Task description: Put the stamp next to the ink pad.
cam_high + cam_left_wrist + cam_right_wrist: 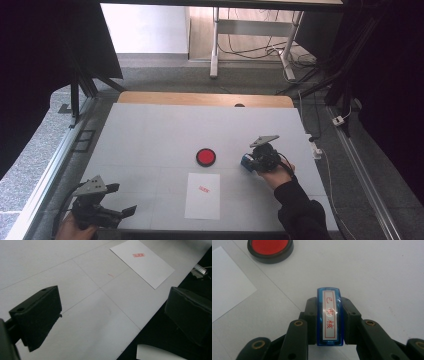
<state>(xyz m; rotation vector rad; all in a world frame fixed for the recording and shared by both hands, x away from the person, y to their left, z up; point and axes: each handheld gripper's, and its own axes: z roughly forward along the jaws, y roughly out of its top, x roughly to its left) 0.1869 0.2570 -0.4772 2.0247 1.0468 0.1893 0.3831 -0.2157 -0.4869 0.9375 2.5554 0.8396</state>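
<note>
Right tool (329, 325) clamped on blue stamp (329, 315) right of centre, red ink pad (205, 157) mid-frame, stamped paper (202, 195) below, left tool (117, 200) gaping wide at lower left over bench (150, 130).

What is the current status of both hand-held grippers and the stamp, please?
Right hand-held gripper shut on blue stamp. Left hand-held gripper open, idle. Ink pad and stamped paper unobstructed.

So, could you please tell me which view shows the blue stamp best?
The right gripper view: the blue stamp sits close up, clamped between the right gripper's fingers, its red-lettered label readable. The high view shows it as a small blue patch.
</note>
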